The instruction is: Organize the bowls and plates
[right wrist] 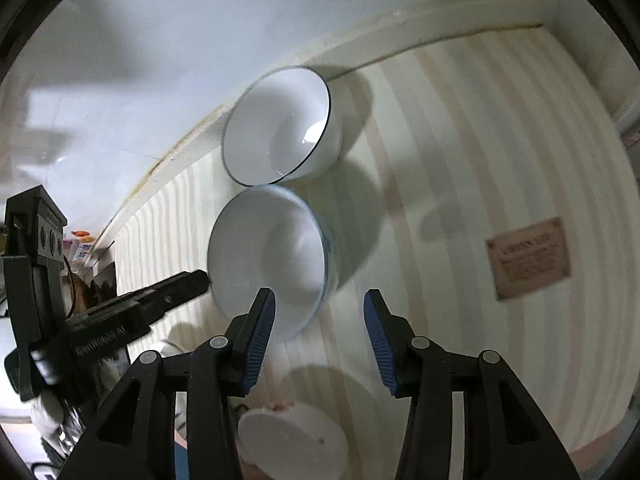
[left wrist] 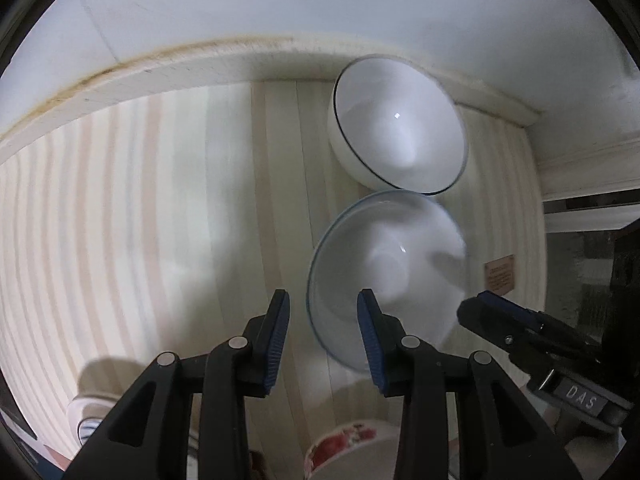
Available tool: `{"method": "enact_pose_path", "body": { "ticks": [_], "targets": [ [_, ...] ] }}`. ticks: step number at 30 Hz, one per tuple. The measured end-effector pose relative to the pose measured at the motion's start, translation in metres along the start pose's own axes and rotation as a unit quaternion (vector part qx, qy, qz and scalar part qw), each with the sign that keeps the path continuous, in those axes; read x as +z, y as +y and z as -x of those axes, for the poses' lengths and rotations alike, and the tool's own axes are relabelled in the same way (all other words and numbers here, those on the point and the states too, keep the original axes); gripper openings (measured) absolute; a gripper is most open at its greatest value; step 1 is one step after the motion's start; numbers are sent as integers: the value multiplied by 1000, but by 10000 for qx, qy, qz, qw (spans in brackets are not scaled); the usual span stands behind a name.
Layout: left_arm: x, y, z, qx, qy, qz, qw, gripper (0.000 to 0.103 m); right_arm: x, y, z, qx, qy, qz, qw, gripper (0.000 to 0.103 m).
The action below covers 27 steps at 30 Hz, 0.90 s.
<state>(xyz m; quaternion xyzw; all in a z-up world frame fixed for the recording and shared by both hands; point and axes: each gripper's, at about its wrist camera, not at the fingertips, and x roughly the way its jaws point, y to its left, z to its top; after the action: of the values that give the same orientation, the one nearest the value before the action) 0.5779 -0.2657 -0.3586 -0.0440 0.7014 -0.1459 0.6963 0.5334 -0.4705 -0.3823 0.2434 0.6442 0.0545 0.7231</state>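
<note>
Two white bowls sit on a striped shelf liner, one behind the other and rims touching. The far bowl has a dark rim and stands by the back wall. The near bowl has a blue rim. My left gripper hangs open above the near bowl's left rim, its pads not touching it. My right gripper is open over the same bowl's right rim, also clear of it. Each gripper shows in the other's view: the right gripper and the left gripper.
A white dish with a red pattern lies below the shelf's front edge. A brown label sits on the liner right of the bowls. White walls close the back and right. A shoe shows far below.
</note>
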Motion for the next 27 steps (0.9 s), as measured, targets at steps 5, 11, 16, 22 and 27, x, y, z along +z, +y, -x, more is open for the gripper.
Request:
{"method": "enact_pose_path", "body": {
  "ticks": [5,11,16,22,27],
  "targets": [
    [4,2,-22,92,137,-85,9998,25,9,1,-29,-91,177,-18,9998,48],
    [5,-2,-30,157,76,-140,9997,10,7,7,-47,-315,161,104,9993,13],
    [2,-10,-27,268,-39,-205,9994,10,7,11,-48,-405,131,198,9989,13],
    [-8,-22,-9,405,-287,-374,9981,10,-1,23,-38,-421,59,336,9985,12],
    [-29,-28,14,290,-393,-442,9978,10,-13,32,-15,-356,-63,393,9986,12]
  ]
}}
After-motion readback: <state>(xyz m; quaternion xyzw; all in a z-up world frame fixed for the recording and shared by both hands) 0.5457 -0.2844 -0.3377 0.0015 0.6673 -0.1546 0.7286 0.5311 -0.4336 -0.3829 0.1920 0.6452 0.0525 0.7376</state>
